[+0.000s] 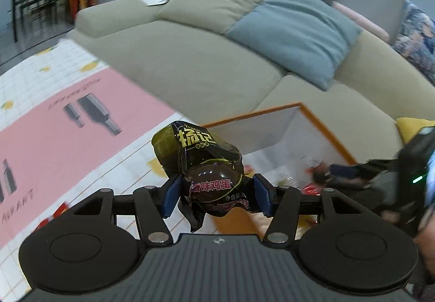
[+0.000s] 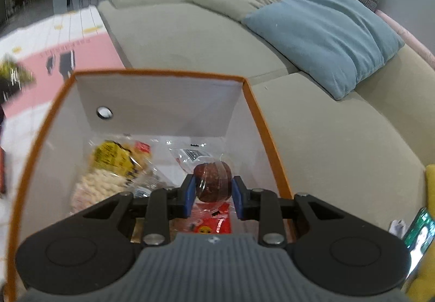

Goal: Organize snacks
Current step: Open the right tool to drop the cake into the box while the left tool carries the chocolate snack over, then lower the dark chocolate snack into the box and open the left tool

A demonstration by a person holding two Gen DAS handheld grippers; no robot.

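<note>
Snacks go in the orange box: the left claw squeezes a dark egg pack just left of it, while the right claw, inside, brackets a brown cake, grip unclear.

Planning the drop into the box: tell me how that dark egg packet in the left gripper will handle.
The egg packet probably rolls once released, given its rounded bulge. Its crinkled upper wrapper looks floppy. The glossy film may slip between the left hand-held gripper pads.
</note>
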